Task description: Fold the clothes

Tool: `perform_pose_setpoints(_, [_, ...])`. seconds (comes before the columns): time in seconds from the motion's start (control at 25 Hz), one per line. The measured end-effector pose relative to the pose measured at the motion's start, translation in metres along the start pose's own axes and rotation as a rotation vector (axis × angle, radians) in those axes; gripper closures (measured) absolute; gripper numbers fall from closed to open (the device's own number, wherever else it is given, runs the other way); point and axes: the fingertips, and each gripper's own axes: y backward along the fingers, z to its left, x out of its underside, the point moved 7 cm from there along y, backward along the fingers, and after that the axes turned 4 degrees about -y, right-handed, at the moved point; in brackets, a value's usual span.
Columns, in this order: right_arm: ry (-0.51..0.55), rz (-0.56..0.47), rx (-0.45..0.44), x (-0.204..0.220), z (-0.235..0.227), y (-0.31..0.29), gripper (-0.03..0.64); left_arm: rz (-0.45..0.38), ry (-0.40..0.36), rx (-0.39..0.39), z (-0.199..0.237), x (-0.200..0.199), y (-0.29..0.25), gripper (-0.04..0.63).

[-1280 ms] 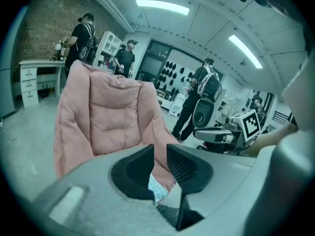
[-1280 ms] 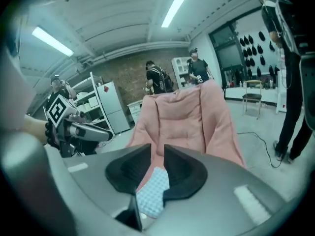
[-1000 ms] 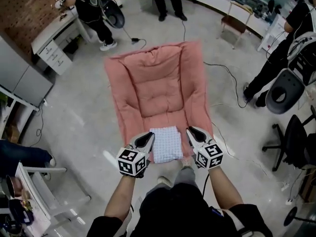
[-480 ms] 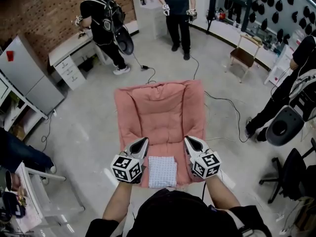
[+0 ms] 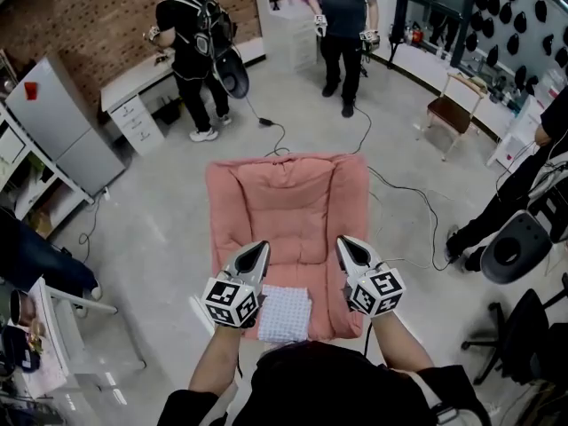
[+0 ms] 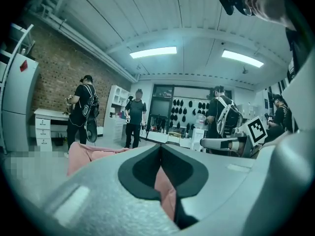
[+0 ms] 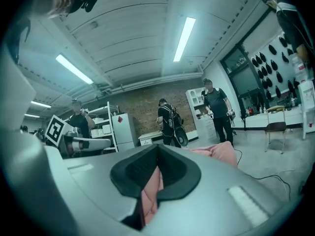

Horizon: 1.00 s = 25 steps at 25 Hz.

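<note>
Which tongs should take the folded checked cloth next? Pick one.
Left, probably. In the head view the folded checked cloth sits closer to the left tongs than the right tongs. Both are shut, so open first.

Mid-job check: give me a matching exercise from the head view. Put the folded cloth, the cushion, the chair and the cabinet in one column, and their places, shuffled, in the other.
Things:
1. folded checked cloth
2. pink cushion
3. wooden chair
4. grey cabinet

Places:
A. upper right of the head view
B. spread on the floor, centre
C. far left, near the brick wall
D. on the cushion's near end

Pairs: 1-D, 2-B, 3-A, 4-C
</note>
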Motion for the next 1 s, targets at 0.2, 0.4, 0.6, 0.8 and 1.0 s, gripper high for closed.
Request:
perform_pose_setpoints(0.2, [0.000,-0.007,0.017,0.000,0.002,-0.005,0.612,-0.014,-0.002,-0.003,0.012,-0.001,0.003,0.589])
perform_pose_setpoints(0.4, [-0.001,-0.023,0.039,0.004,0.012,-0.014,0.612,-0.021,0.007,-0.010,0.032,-0.002,0.015,0.589])
perform_pose_setpoints(0.6, [0.012,-0.029,0.042,0.001,0.019,-0.019,0.612,-0.021,-0.006,-0.004,0.040,-0.006,0.019,0.589])
perform_pose_setpoints(0.8, [0.013,-0.071,0.057,-0.009,0.023,-0.023,0.612,-0.044,-0.035,0.016,0.046,-0.017,0.018,0.589])
perform_pose_setpoints(1.0, [0.026,-0.078,0.068,-0.010,0.031,-0.032,0.612,-0.044,-0.029,0.025,0.055,-0.017,0.019,0.589])
